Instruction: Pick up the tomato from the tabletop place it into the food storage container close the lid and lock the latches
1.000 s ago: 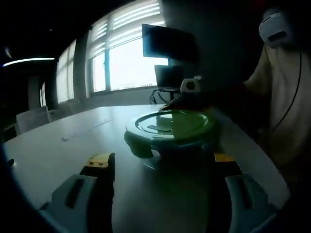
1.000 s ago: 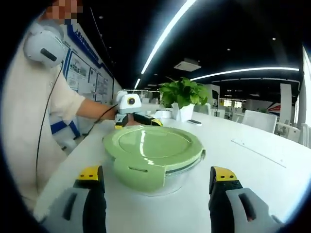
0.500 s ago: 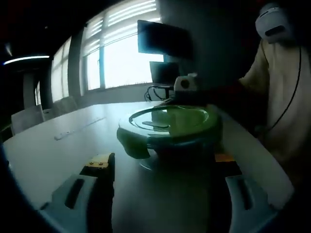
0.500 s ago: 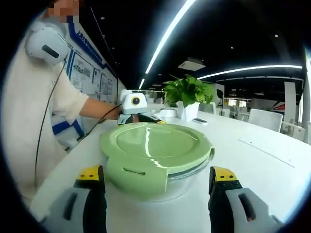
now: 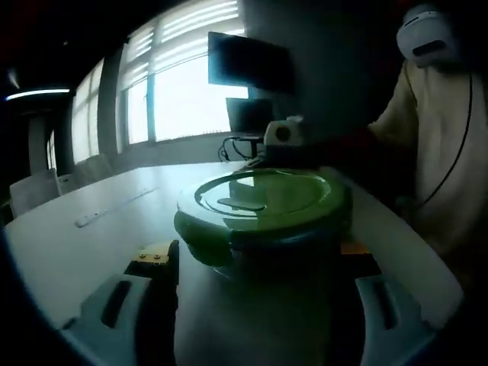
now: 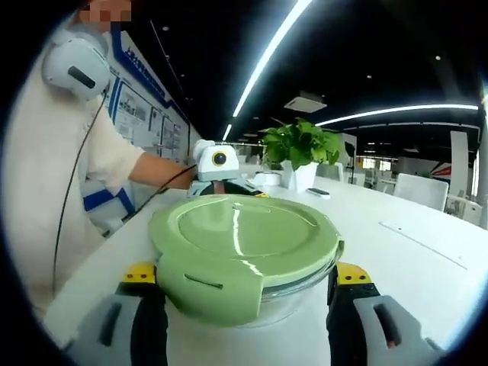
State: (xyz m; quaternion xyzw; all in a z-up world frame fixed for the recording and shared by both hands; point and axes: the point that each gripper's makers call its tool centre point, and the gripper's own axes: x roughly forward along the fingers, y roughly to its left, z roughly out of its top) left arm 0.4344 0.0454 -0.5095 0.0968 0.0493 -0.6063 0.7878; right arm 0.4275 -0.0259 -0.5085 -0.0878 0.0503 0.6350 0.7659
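A round glass food container with a green lid [image 5: 263,210] stands on the white table, close in front of my left gripper [image 5: 255,255]. That gripper is open, its fingertips level with the container's near side. A lid latch flap [image 5: 200,232] sticks out at the left. In the right gripper view the same container [image 6: 244,240] sits right at my open right gripper [image 6: 245,274], with a latch flap [image 6: 210,284] facing me. Each gripper appears beyond the container in the other's view: right gripper [image 5: 282,137], left gripper [image 6: 217,164]. The lid hides what is inside.
A person in a pale top [image 5: 438,137] stands at the table's edge [image 6: 61,152]. A potted plant [image 6: 299,149] and a small dark device [image 6: 319,192] are further along the table. A monitor [image 5: 248,65] stands by the windows. A chair [image 6: 419,187] is at the far side.
Both grippers have closed in on the container from opposite sides, so it looks larger and now reaches their fingertips. Both stay open; the container has not moved.
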